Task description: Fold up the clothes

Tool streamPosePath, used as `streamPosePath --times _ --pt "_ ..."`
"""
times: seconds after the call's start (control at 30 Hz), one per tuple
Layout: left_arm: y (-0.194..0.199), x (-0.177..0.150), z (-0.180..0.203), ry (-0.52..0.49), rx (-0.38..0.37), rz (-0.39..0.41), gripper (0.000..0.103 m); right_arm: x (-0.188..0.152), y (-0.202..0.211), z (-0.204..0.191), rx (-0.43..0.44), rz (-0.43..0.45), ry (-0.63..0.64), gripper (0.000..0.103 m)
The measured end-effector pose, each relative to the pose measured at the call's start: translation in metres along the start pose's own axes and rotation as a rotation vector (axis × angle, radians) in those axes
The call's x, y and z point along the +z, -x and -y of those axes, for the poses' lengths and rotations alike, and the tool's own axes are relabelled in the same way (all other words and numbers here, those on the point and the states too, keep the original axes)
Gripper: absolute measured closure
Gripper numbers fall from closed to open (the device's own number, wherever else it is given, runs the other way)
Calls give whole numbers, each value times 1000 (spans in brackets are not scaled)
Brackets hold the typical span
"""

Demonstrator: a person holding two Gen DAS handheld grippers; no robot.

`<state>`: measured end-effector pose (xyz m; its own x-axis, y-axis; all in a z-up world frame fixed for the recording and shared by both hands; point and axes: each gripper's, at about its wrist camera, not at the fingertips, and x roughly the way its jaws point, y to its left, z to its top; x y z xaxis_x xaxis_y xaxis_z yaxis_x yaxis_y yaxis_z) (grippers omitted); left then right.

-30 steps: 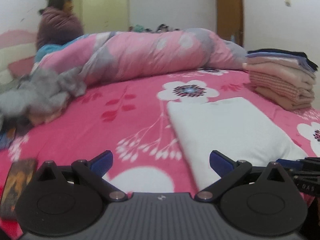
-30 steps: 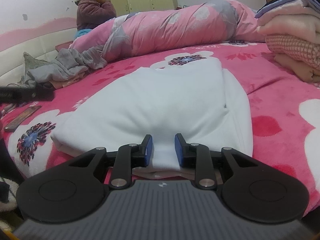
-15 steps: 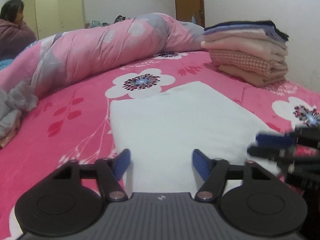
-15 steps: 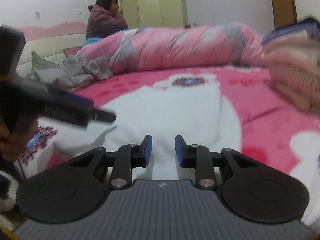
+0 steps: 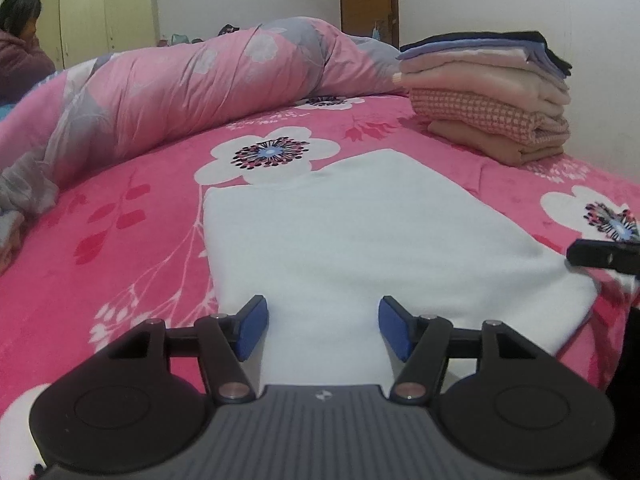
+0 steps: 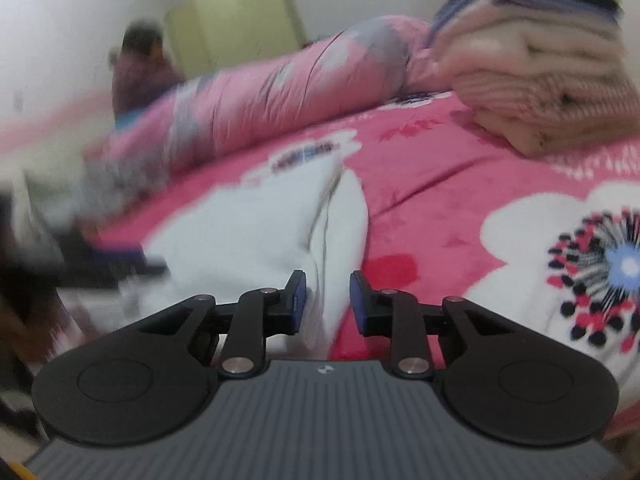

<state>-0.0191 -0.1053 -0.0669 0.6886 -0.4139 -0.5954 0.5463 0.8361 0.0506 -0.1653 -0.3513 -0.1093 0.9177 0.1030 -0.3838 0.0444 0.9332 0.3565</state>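
1. Bed: pink and flowered, it bears everything.
2. White garment: folded flat mid-bed, its near edge at both grippers.
3. Left gripper: half-open, astride the garment's near edge, pads apart.
4. Right gripper: narrowly parted, garment's edge in the gap, grip unclear.

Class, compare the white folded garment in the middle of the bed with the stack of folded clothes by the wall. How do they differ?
The white folded garment is one flat piece; the stack of folded clothes piles several pieces high. The garment is plain white; the stack mixes beige, pink check, lilac and dark layers. The garment lies near the camera; the stack sits further back, by the wall. Both rest on the pink floral bedspread.
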Motion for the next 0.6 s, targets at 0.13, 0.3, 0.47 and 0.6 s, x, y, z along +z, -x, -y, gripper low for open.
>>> streamPosePath --times 0.13,0.3,0.47,0.6 --pt "-5 0 -6 22 12 -13 22 -3 -9 -1 59 -14 -11 78" --pt "-9 1 -21 99 -3 -49 18 -15 -12 -3 102 -15 16 81" --pt "-12 4 -23 106 5 -69 17 -19 2 -7 159 43 72 89" --pt "-13 6 -20 88 20 -75 17 -20 4 -3 212 69 48 87"
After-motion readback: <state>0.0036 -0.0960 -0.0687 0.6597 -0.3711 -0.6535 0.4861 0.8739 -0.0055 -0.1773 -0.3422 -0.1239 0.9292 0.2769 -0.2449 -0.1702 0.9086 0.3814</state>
